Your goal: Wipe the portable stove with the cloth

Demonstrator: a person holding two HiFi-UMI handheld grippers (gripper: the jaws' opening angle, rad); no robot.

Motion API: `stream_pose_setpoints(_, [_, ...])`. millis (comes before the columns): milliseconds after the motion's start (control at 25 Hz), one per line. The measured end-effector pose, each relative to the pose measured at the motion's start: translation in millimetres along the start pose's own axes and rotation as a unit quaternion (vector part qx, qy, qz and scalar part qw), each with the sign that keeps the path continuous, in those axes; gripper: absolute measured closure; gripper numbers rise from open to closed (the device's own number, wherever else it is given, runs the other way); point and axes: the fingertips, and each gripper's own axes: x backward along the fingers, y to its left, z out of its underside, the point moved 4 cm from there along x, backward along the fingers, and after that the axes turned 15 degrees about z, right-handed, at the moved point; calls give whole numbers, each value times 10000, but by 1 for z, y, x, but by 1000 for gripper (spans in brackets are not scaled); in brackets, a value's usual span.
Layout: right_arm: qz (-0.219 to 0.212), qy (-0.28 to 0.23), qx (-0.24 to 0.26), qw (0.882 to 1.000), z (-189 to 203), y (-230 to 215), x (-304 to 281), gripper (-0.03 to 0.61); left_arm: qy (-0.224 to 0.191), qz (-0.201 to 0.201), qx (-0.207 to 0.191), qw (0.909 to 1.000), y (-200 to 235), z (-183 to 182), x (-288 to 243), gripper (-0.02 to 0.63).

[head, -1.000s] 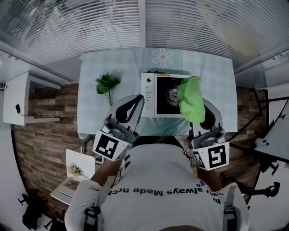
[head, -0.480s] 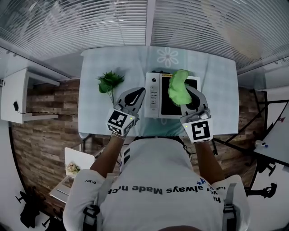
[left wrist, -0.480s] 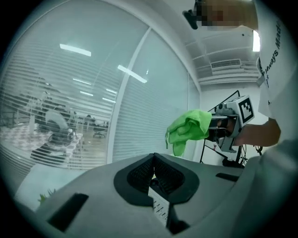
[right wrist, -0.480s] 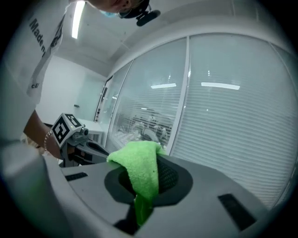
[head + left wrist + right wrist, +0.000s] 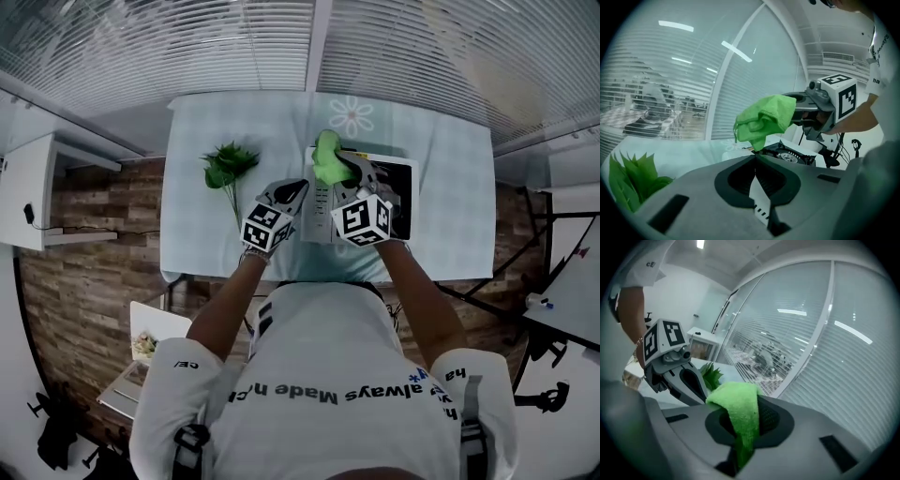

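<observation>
Right, R gripper [image 5: 342, 169] is clamped tight on the green cloth [image 5: 327, 157], w/ the cloth bunched out past its tips at my 12 o'clock, over the far-left corner of the portable stove [image 5: 398, 183]. L gripper [image 5: 300, 185] has its jaws together, empty, just beside the stove's 9 o'clock edge.
</observation>
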Motion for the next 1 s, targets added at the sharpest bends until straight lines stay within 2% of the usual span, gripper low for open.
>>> stream_pose_setpoints(120, [-173,243,589,9978,18,20,-27,555,141,17,143,9998,10,14,-10,601])
stream_pose_setpoints(280, [-390,721,1340,9876,52,41,-51,555,275,-5,288,9992,19,27,-16,601])
stream_pose_setpoints(520, [-735,1267,1905,9707,87,62,-68,555,423,67,444,9981,23,38,-22,601])
stream_pose_setpoints(680, [-968,1436,1913,9661,88,69,-69,555,544,92,476,9973,24,41,-25,601])
stream_pose_setpoints(840, [-1261,1518,1832,9631,86,75,-60,555,498,105,530,9973,24,41,-25,601])
stream_pose_setpoints(1000, [-1531,1621,1613,9614,86,83,-39,555,535,113,499,9973,24,41,-26,601])
